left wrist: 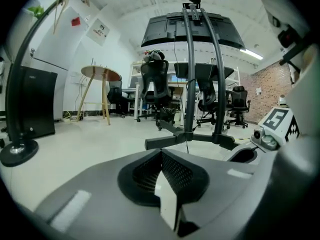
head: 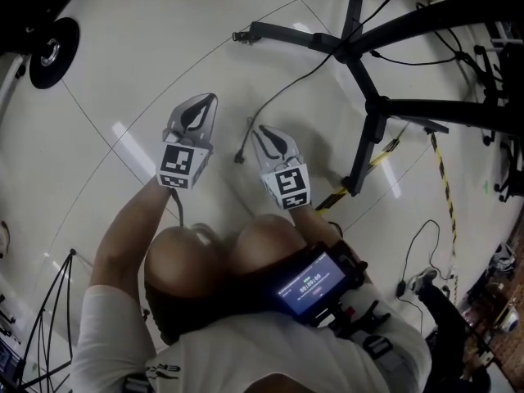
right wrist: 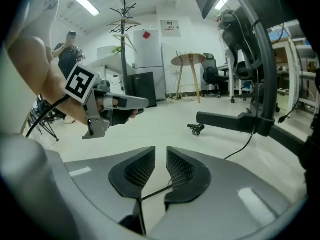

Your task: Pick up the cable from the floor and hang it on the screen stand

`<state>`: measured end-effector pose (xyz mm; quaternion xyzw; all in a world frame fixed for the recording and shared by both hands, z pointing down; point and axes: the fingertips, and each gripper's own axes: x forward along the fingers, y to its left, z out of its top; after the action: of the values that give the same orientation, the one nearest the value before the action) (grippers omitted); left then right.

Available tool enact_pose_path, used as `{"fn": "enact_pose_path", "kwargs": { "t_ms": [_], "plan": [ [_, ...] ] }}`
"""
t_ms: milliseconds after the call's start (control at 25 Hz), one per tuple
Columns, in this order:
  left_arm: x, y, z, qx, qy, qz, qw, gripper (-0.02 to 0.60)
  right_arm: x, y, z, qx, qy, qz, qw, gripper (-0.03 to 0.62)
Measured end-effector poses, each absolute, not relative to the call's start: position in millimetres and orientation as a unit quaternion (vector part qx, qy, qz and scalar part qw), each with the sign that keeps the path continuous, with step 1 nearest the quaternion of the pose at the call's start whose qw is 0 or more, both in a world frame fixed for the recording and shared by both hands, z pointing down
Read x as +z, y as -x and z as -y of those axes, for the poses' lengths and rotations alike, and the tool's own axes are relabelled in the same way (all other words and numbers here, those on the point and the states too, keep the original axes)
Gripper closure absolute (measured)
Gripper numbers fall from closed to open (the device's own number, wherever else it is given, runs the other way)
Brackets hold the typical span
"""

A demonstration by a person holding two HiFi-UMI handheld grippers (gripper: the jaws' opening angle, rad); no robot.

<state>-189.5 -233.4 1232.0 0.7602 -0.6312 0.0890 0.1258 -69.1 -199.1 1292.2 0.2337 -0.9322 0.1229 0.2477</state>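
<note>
As the right gripper (right wrist: 161, 153) gapes, the cable (right wrist: 157, 191) shows between its jaws

Floor: glossy pale floor (head: 147, 47) with thin seam lines and bright reflections; a yellow-and-black striped strip (head: 440, 166) lies on it.
Walls: white walls (right wrist: 192, 39); a brick wall (left wrist: 265, 91) on one side.
Light: long ceiling light strips (right wrist: 82, 0), lit.
Furniture: round wooden table (left wrist: 101, 73) on splayed legs; black office chairs (left wrist: 154, 86); coat stand (right wrist: 123, 21); tall white cabinet (right wrist: 147, 51) beside a low black cabinet (right wrist: 145, 88).
</note>
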Motion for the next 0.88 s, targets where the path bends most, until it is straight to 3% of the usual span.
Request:
{"fn": "enact_pose_path", "kwargs": {
  "t_ms": [360, 560, 800, 880],
  "plan": [
    [1312.4, 148.8, 193.7, 0.156, -0.784, 0.577, 0.168, 0.580, 1352.3, 70.1, 143.3, 0.114, -0.153, 0.928, 0.321, 0.434],
    [1342.6, 132.7, 167.0, 0.194, -0.795, 0.545, 0.183, 0.580, 1390.6, 68.0, 103.7, 0.088, -0.081, 0.913, 0.390, 0.342],
    [1345.1, 143.0, 159.2, 0.193, -0.787, 0.553, 0.194, 0.580, 1423.1, 63.2, 87.6, 0.021, -0.049, 0.888, 0.457, 0.338],
    [1342.7, 144.4, 158.9, 0.190, -0.786, 0.555, 0.194, 0.580, 1426.3, 62.8, 90.5, 0.003, -0.057, 0.884, 0.464, 0.367]
  ]
}}
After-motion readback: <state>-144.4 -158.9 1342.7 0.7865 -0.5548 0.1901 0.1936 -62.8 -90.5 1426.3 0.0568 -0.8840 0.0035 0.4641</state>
